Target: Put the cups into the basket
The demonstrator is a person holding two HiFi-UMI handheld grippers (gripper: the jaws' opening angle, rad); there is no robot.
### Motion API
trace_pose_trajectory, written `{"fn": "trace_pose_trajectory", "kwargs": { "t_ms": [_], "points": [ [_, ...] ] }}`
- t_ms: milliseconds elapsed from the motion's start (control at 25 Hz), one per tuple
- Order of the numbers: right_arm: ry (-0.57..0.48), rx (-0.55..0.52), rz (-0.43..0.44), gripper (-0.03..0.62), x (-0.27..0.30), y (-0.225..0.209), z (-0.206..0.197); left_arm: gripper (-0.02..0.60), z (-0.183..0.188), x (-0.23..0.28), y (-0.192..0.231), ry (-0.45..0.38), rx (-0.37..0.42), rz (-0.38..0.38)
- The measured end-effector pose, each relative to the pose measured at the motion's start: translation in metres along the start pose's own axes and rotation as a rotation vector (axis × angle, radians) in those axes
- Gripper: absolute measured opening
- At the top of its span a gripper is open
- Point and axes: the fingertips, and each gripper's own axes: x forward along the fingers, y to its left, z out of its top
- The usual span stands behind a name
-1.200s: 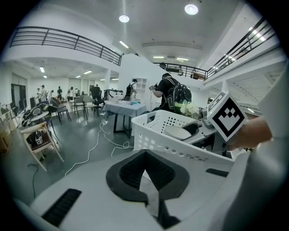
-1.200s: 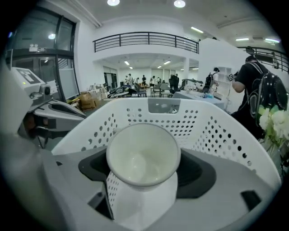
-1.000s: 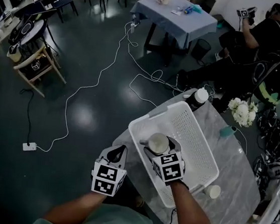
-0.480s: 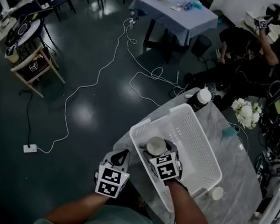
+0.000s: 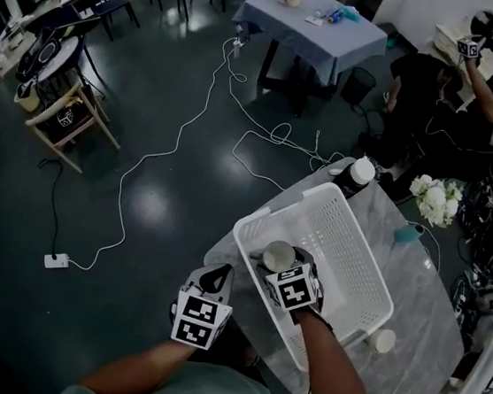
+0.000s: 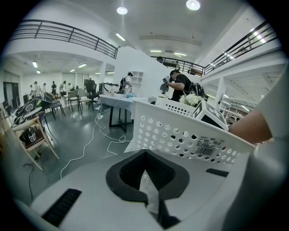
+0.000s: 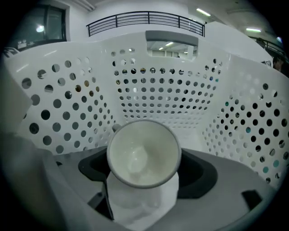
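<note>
1. Your right gripper (image 5: 284,268) is inside the basket (image 5: 279,207), at its near left corner. Its jaws pinch a white cup (image 7: 143,153) between them.
2. The cup lies tilted in the jaws, and its open mouth faces back toward the gripper's camera. The perforated basket walls stand close around it in front, to the left and to the right.
3. Your left gripper (image 5: 217,277) is just to the left of the right one, outside the basket. Its jaws are pressed together at the tips and nothing is between them.
4. In front of the left gripper and a little to its right is the basket's outer wall, which carries a barcode label (image 6: 211,145).
5. The basket stands on a marble table (image 5: 418,289).
6. A second cup (image 5: 381,340) stands upright on the table to the right of your right forearm, outside the basket and just beside its near corner.
7. Beyond the far end of the basket, a dark bottle with a white cap (image 5: 356,174) stands near the table edge.
</note>
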Motion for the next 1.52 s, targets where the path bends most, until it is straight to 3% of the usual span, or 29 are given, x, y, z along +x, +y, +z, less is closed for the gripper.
{"fn": "trace_pose_trajectory", "kwargs": {
  "t_ms": [400,960,1160,1400,1520],
  "points": [
    [0.027,-0.028,-0.003,0.396,-0.023,-0.004,-0.003,0.002,0.003,-0.015,-0.015,-0.024,-0.007,0.008],
    [-0.159,-0.018,-0.020,0.394,-0.132,0.028,0.015,0.002,0.008,-0.056,-0.058,-0.093,0.003,-0.005],
    [-0.248,-0.003,-0.038,0.393,-0.175,0.034,-0.001,0.002,-0.007,-0.069,-0.089,-0.119,0.008,-0.017],
    [-0.324,0.016,-0.071,0.390,-0.222,0.039,-0.013,0.002,0.006,-0.090,-0.123,-0.151,0.031,-0.052],
    [-0.364,0.070,-0.071,0.337,-0.245,0.049,-0.037,0.002,0.003,-0.101,-0.148,-0.165,0.043,-0.076]
  ]
}}
